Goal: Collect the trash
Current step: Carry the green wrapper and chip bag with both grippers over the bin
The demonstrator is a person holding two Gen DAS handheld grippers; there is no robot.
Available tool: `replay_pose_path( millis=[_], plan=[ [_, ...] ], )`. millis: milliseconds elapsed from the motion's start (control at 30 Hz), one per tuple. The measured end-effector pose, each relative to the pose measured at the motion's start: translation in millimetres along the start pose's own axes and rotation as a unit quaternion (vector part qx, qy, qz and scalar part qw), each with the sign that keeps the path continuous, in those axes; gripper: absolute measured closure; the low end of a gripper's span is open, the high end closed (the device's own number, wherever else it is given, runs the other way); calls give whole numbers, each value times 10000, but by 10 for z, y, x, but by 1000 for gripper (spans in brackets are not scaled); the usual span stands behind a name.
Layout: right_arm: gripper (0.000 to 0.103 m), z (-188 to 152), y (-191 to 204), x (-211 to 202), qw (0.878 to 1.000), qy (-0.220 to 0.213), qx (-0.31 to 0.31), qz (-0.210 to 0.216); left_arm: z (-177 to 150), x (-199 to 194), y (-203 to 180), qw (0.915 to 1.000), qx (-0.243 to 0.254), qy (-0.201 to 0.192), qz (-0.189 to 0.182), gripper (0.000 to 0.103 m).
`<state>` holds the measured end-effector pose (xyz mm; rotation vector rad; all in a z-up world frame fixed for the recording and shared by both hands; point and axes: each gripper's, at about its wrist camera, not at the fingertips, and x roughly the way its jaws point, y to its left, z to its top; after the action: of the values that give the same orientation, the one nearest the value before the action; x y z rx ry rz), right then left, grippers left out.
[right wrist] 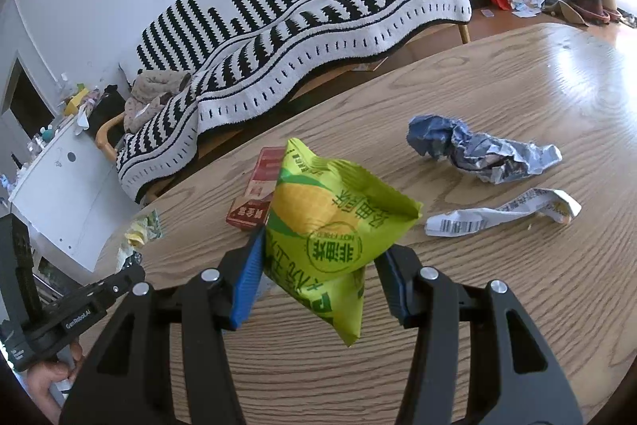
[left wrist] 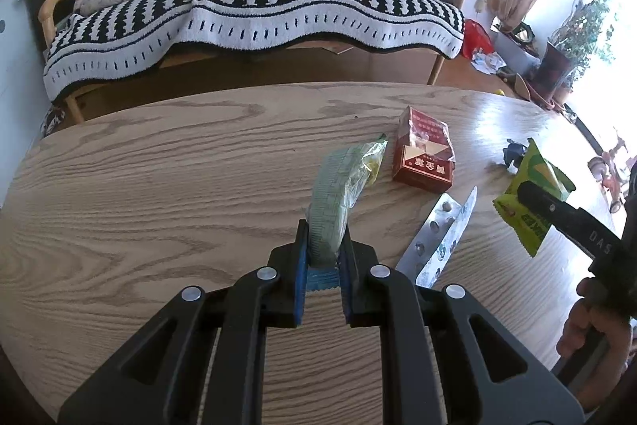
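Yellow-green puffy snack packet (right wrist: 334, 226) pinched in right hand-held gripper (right wrist: 318, 285); left hand-held gripper (left wrist: 323, 265) pinching clear wrapper (left wrist: 342, 186)

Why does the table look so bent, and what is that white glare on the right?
Left wrist view: the fisheye lens curves the table; daylight washes out the window side. Right wrist view: the same bending, with sheen on the far tabletop; the green snack bag stays sharp.

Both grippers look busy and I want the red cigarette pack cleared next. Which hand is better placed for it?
Left, marginally. The left gripper, shut on a green wrapper, points almost at the red pack. The right gripper holds a yellow-green snack bag. Either must unload first.
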<state>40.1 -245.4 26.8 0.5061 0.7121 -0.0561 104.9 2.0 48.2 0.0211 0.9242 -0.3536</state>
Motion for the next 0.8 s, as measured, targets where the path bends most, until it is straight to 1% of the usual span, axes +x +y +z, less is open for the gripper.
replay_pose_path(
  millis=[133, 200, 267, 333, 433, 533, 633, 700, 767, 800],
  plan=[
    [51, -11, 32, 3, 9997, -41, -169, -147, 19, 1, -23, 10000, 38, -1, -20, 90],
    [51, -22, 53, 16, 9997, -8, -215, -151, 31, -5, -34, 10000, 39, -22, -36, 90],
    [51, -20, 82, -12, 9996, -42, -225, -134, 59, -37, -63, 9999, 14, -70, -94, 90],
    [51, -10, 120, -86, 9995, -150, -242, -126, 114, -128, -127, 9996, 41, -217, -158, 90],
    [51, 20, 148, -381, 9989, -455, -125, 37, 130, -351, -231, 9982, -83, -486, -355, 90],
    [51, -15, 115, -759, 9973, -735, -48, 12, 5, -534, -410, 9966, -124, -517, -632, 90],
    [51, -120, 16, -1111, 9964, -844, 15, -96, -250, -750, -715, 9945, -27, -415, -961, 90],
    [51, -239, -100, -1427, 9960, -877, 51, -173, -403, -878, -896, 9930, 33, -387, -1112, 90],
    [51, -376, -233, -1803, 9947, -971, 14, -323, -592, -1035, -1150, 9904, 123, -345, -1330, 90],
    [51, -417, -277, -1924, 9942, -1004, -6, -381, -704, -1108, -1315, 9890, 216, -311, -1427, 90]
  ],
)
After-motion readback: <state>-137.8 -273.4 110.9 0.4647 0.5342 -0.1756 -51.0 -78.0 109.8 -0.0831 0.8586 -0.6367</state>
